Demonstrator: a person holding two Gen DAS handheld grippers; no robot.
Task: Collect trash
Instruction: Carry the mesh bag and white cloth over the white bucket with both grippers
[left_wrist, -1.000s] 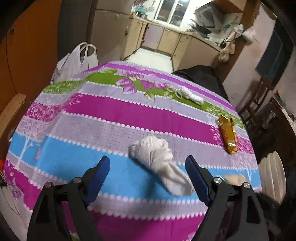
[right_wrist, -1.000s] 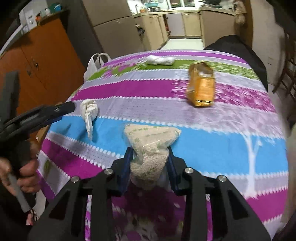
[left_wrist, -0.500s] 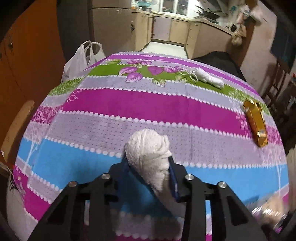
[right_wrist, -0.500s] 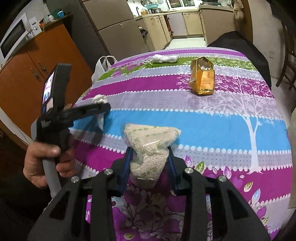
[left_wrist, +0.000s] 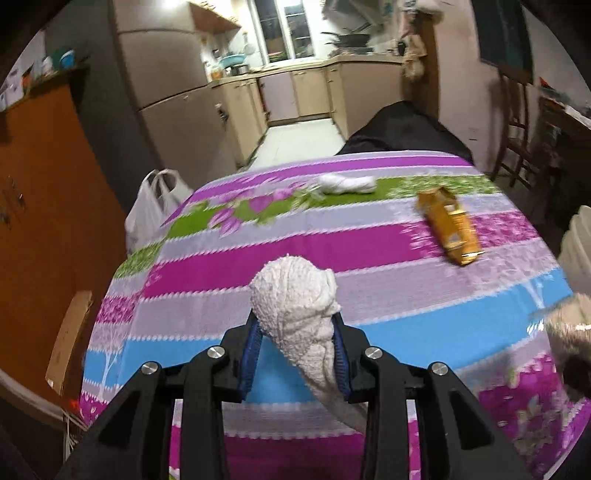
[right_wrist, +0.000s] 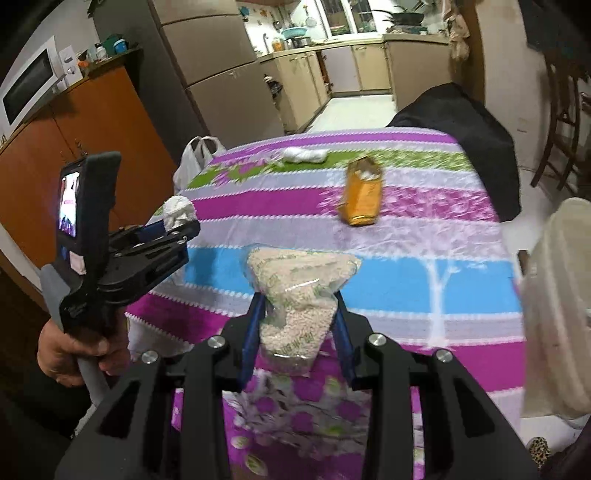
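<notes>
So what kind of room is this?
Probably a home kitchen with a dining area: a fridge, a microwave on an orange cabinet, counters at the back, and a table under a striped cloth.

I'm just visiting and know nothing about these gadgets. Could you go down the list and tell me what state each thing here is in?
Left gripper: shut on the crumpled white paper towel.
Right gripper: shut on the clear plastic bag of pale granules.
Orange foil wrapper: lying flat on the striped tablecloth.
Second white paper wad: lying at the table's far edge.
White plastic carrier bag: beside the table, handles up.
</notes>
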